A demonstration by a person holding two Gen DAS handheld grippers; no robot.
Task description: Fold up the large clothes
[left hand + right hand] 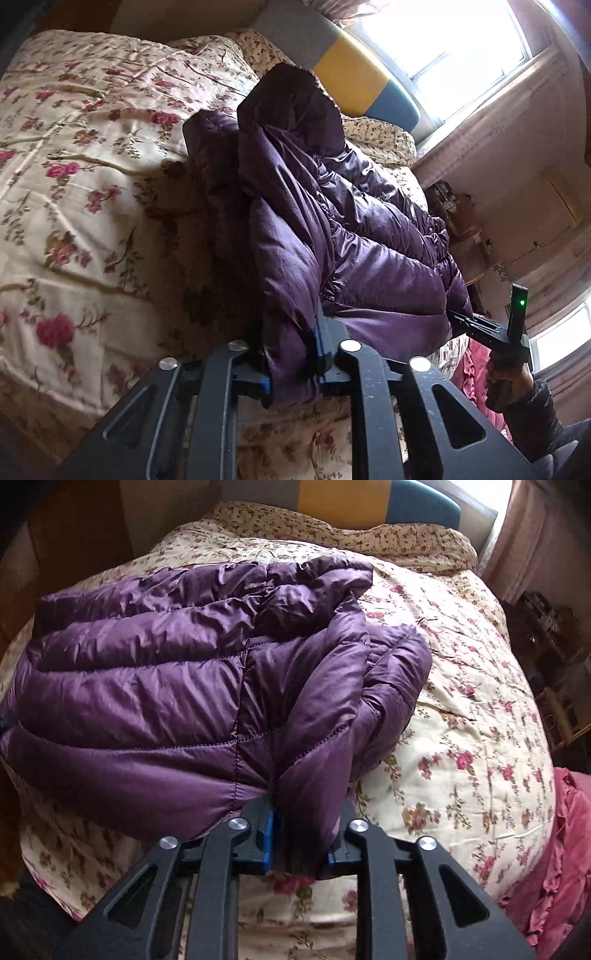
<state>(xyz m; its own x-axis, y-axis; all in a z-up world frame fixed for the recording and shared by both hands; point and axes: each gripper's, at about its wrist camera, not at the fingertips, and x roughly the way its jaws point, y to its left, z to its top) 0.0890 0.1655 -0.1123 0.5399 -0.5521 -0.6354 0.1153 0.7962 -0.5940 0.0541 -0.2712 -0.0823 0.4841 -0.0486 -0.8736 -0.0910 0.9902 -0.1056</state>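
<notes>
1. Your left claw [291, 369] is clamped on a thick fold of the purple puffer jacket [354, 236], with cloth bunched between its blue pads; your right claw [300, 843] is likewise closed on a gathered edge of the same jacket [155, 686].
2. Your right claw's own view shows the jacket draped over the middle of the bed [480, 738], its bulk spread toward the bed's left side and a rounded fold lying beside the pinched edge.
3. Around it you have the floral bedspread [92, 177], a small-print pillow [369, 535] along the head edge, and a headboard [354, 81] in grey, yellow and blue panels behind that.
4. A pink ruffled cloth [554, 849] hangs at the bed's right edge, and cluttered shelves [458, 214] stand beyond that edge under a bright window [454, 33].
5. From your left claw's view the jacket's long axis runs from the claw away toward the headboard, its dark lined end raised at the far end.
6. Your right hand [506, 384] shows at the foot corner, gripping its handle.
</notes>
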